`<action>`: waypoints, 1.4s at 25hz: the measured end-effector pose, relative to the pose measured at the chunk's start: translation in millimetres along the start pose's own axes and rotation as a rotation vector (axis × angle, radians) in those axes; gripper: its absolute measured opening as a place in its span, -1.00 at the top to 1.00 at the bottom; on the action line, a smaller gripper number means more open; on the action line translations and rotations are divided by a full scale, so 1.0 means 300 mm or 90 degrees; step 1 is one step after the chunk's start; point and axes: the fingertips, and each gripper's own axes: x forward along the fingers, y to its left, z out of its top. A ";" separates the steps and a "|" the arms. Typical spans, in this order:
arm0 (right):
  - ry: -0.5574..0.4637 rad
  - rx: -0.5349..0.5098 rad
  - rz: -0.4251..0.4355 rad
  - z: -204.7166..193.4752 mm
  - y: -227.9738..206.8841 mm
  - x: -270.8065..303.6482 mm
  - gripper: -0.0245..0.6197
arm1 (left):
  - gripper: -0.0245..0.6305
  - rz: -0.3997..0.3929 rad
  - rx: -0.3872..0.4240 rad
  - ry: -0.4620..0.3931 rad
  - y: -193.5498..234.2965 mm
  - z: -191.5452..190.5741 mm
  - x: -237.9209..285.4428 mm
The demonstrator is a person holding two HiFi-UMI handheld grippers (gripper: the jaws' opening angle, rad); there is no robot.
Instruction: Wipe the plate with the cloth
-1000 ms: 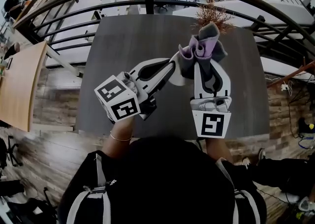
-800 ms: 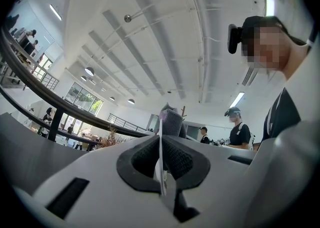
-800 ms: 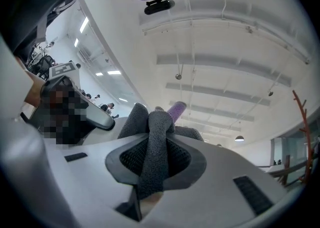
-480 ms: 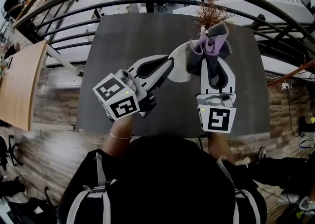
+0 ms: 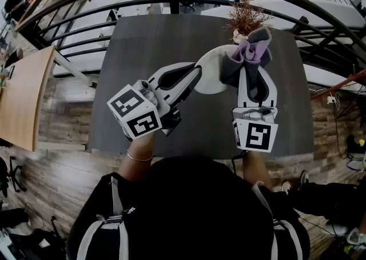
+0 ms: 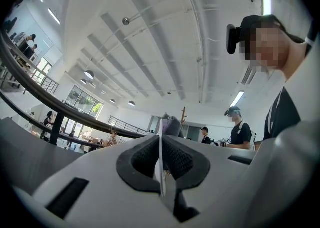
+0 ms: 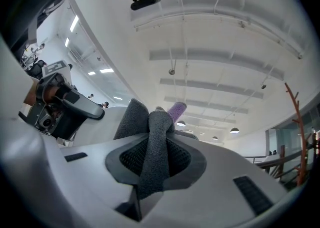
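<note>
The left tongs [image 5: 196,77] are closed on the rim of the white plate [image 5: 213,73] and hold it in the air above the dark tabletop [image 5: 143,42]. The plate points from them toward 1 o'clock. The right tongs [image 5: 250,73] are clamped on the bunched grey and purple cloth [image 5: 247,58], which lies against the plate's 3 o'clock edge.

The plate is gripped only at a thin part of its rim, so a hard push from the cloth could probably turn it between the pads and make it fall. A dried plant [image 5: 247,18] stands near the cloth, at its 12 o'clock, and a wide stroke could hit it.

Only the head view shows the plate's face and the cloth meeting it. The left gripper view shows the plate edge-on, as a thin white line between the pads. The right gripper view shows the cloth fold squeezed between its pads.
</note>
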 end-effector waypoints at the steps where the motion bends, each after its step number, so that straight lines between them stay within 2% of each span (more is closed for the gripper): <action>1: 0.000 0.001 0.001 -0.001 -0.003 -0.001 0.73 | 0.87 0.002 0.001 0.000 0.001 0.000 0.002; 6: -0.032 0.015 0.012 0.034 -0.009 -0.020 0.73 | 0.88 0.010 0.002 -0.004 0.015 0.001 0.002; 18: -0.149 0.037 0.060 0.223 0.040 -0.089 0.73 | 0.88 0.020 0.009 -0.008 0.022 0.015 -0.007; 23: -0.158 0.044 0.112 0.230 0.122 -0.071 0.73 | 0.87 0.014 0.010 -0.009 0.015 0.017 -0.004; 28: -0.139 0.064 0.165 0.196 0.206 -0.051 0.73 | 0.87 0.006 0.009 -0.010 0.001 0.019 0.002; 35: -0.108 0.068 0.194 0.141 0.256 -0.036 0.73 | 0.88 0.004 0.008 -0.014 -0.007 0.022 0.001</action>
